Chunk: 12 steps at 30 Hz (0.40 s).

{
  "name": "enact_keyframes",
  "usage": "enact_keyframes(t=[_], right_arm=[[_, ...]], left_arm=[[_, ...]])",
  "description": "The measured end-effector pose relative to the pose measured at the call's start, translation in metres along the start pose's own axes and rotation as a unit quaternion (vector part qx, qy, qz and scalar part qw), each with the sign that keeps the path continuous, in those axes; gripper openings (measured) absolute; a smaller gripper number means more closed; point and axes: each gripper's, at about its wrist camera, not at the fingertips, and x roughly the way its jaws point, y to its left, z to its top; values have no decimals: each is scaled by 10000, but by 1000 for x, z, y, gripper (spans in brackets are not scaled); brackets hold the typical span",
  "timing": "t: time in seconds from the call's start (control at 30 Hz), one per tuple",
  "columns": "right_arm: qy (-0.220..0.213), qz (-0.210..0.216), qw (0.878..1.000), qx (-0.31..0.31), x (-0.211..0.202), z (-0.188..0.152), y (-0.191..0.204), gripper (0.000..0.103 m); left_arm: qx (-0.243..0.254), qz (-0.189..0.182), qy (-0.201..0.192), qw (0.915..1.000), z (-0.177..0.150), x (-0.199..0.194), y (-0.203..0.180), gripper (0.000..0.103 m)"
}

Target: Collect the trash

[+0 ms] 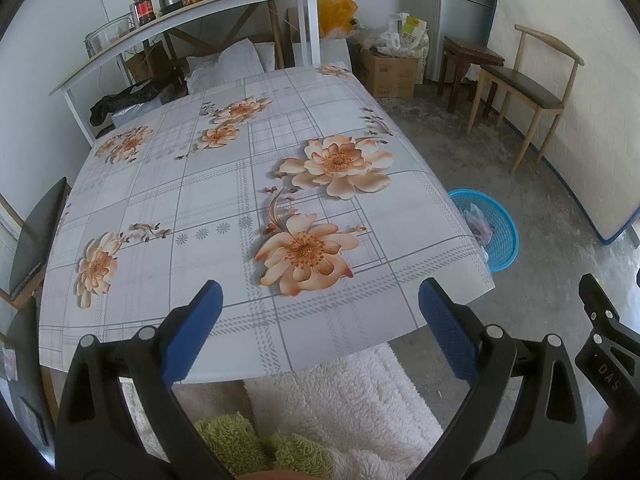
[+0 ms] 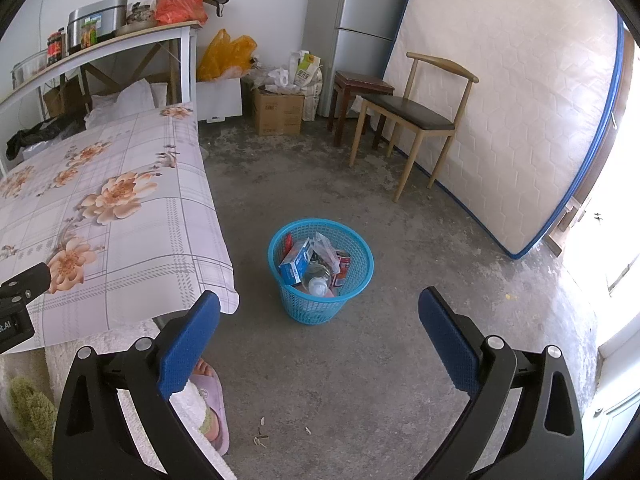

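Observation:
A blue mesh wastebasket (image 2: 321,272) stands on the concrete floor to the right of the table; it holds a blue-white carton (image 2: 296,262), a clear bottle (image 2: 318,278), a red can (image 2: 343,264) and clear plastic wrap. In the left wrist view only part of the basket (image 1: 494,232) shows past the table corner. My left gripper (image 1: 320,332) hangs open over the near edge of the flower-print tablecloth (image 1: 224,208), nothing between its blue pads. My right gripper (image 2: 320,336) is open above bare floor, just in front of the basket, holding nothing.
A wooden chair (image 2: 416,120), a dark stool (image 2: 360,92) and a leaning mattress (image 2: 512,108) line the far right. A cardboard box (image 2: 278,114), bags and a fridge (image 2: 356,20) stand at the back wall. A slippered foot (image 2: 210,408) and seed husks (image 2: 262,438) are on the floor near me.

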Motion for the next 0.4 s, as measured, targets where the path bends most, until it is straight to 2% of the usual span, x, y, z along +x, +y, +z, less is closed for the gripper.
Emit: enact_keyframes(t=[0.4], right_arm=[[12,-21,10000,19,1,0,-6,96]], left_arm=[[-27,-8,41,10000,-4,3,-1,94]])
